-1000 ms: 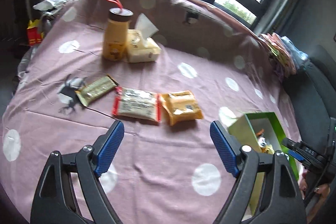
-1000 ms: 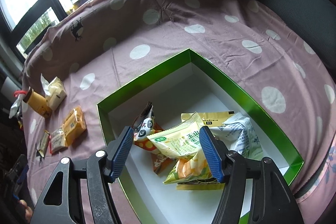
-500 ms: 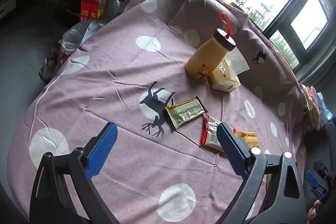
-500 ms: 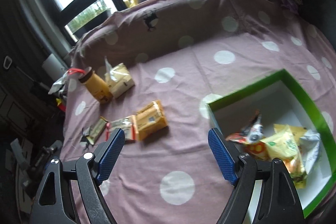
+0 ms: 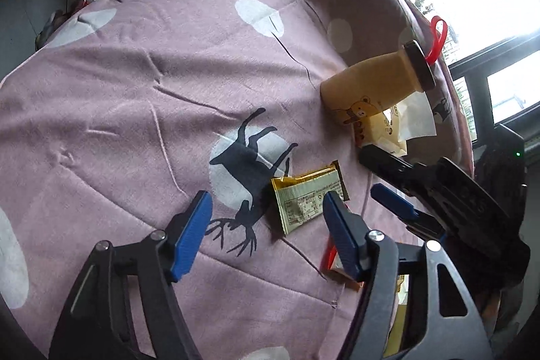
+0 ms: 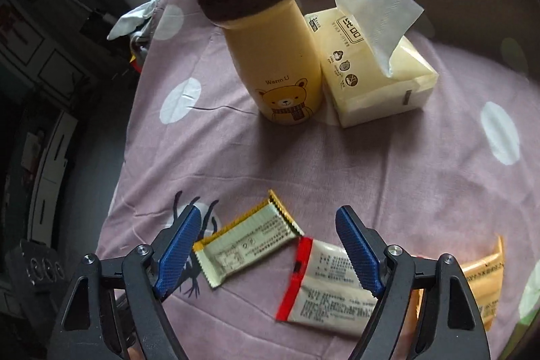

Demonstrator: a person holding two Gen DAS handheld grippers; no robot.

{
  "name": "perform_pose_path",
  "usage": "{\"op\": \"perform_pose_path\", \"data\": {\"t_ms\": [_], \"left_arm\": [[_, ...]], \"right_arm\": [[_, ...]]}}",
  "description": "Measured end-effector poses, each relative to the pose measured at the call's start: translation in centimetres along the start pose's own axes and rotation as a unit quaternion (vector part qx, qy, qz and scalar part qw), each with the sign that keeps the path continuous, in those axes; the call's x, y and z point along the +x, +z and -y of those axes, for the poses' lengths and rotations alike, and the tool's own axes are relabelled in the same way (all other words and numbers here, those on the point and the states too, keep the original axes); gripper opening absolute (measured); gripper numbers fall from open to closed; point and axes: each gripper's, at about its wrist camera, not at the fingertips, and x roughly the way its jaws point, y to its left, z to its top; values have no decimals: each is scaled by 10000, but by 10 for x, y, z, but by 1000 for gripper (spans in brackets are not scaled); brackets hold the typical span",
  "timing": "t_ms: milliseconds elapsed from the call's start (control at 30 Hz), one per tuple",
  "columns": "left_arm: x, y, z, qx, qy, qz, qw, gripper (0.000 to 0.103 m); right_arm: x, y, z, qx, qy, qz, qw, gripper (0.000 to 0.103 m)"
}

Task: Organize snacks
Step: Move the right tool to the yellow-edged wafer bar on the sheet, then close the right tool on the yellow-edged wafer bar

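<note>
Right wrist view: open right gripper (image 6: 266, 253), closing, straddles gold-edged snack packet (image 6: 248, 247).

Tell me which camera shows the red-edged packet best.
The right wrist view: the red-edged packet lies almost whole on the cloth, only its right side hidden behind a claw finger. The left wrist view shows just a red sliver behind that claw's finger.

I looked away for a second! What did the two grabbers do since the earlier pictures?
The right hand-held gripper left the green box and swung over to the loose packets, now above the gold-edged packet and the red-edged packet. The left hand-held gripper came down toward the gold-edged packet too. Both jaws have just been closing a little, gripping nothing. Packets, bottle and tissue pack stayed put.
</note>
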Motion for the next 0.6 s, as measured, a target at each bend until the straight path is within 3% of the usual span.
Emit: {"op": "perform_pose_path", "data": {"t_ms": [167, 267, 333, 433, 600], "left_arm": [[6, -6, 11, 301, 128, -62, 9994, 60], [14, -12, 14, 338, 34, -195, 9992, 48], [18, -14, 15, 352, 32, -178, 9992, 34], [21, -14, 12, 301, 112, -246, 9992, 16], [11, -13, 11, 402, 299, -182, 9986, 17]], "right_arm": [[33, 0, 12, 160, 5, -235, 9996, 55], [29, -4, 8, -5, 239, -94, 9997, 49], [31, -6, 6, 23, 465, -213, 9987, 45], [30, -11, 0, -151, 415, -304, 9986, 34], [24, -18, 0, 25, 527, -391, 9978, 34]]}}
